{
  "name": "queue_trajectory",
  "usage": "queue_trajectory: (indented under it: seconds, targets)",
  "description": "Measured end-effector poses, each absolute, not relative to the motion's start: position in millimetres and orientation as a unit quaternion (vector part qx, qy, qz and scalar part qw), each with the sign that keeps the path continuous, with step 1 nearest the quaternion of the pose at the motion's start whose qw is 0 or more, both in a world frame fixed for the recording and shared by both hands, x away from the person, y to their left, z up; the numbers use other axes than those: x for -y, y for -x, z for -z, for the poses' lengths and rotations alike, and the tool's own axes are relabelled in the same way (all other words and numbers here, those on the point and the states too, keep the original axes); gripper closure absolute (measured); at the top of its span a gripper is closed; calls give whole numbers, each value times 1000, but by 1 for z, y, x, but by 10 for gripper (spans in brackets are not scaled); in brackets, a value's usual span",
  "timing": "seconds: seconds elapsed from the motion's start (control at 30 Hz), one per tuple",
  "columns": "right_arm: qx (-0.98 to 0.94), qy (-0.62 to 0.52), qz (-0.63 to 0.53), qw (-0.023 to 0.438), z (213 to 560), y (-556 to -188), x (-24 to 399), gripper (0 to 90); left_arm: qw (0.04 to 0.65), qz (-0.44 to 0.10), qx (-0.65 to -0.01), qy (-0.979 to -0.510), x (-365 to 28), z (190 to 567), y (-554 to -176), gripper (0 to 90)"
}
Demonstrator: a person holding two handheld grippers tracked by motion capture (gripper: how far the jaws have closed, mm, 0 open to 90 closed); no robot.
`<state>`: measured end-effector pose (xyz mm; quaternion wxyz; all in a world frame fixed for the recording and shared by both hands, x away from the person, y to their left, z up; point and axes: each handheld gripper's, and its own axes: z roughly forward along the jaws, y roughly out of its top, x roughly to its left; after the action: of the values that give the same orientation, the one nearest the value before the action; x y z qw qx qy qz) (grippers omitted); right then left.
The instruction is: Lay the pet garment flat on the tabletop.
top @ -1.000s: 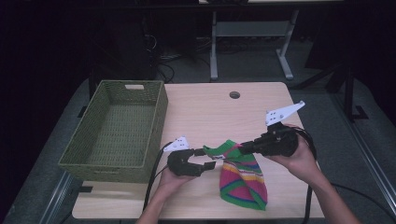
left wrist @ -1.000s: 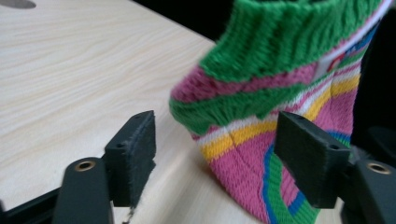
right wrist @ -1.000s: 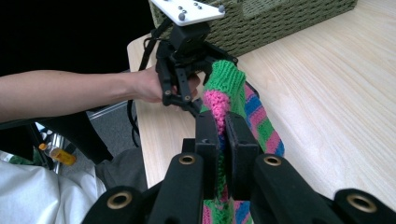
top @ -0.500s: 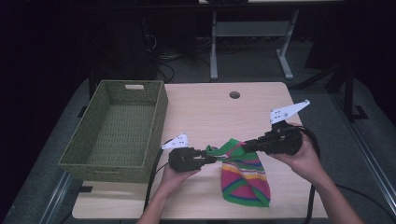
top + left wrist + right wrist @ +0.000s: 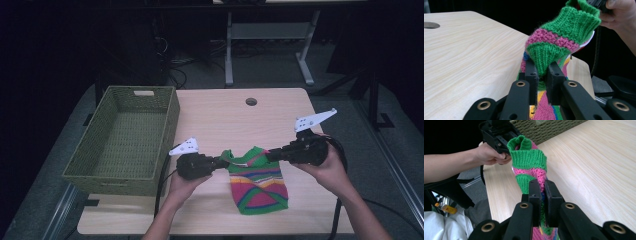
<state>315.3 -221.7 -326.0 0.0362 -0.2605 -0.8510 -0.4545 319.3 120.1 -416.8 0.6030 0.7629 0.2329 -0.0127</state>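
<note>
A knitted piece in green, pink, yellow and blue stripes (image 5: 257, 182) lies near the table's front edge, its green top edge lifted between both grippers. My left gripper (image 5: 225, 161) is shut on the left corner of that edge; its jaws have just been closing on the green knit (image 5: 549, 53). My right gripper (image 5: 268, 154) is shut on the right corner, where the knit (image 5: 529, 161) rises past its jaws. In the left gripper view the jaws pinch the fabric tightly (image 5: 542, 76); the right gripper (image 5: 543, 192) does likewise.
A green woven basket (image 5: 97, 157), empty, stands at the table's left. A round cable hole (image 5: 251, 101) sits at the far middle of the wooden table (image 5: 215, 125). Cables trail from both grippers off the front edge. A desk frame (image 5: 270, 35) stands beyond.
The left gripper's jaws were apart beside the knit; now they are shut on its left corner and lifted slightly. The right gripper kept its grip and barely moved.
</note>
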Motion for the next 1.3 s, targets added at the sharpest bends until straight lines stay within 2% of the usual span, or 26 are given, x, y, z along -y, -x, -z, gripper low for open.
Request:
queue_trajectory:
  seconds: [0.63, 1.3]
  targets:
    - [853, 290, 432, 29, 342, -330, 222, 847, 586, -4, -255, -770, -116, 400, -335, 847]
    - [851, 325, 413, 25, 354, -353, 228, 844, 576, -7, -292, -763, -106, 405, -357, 846]
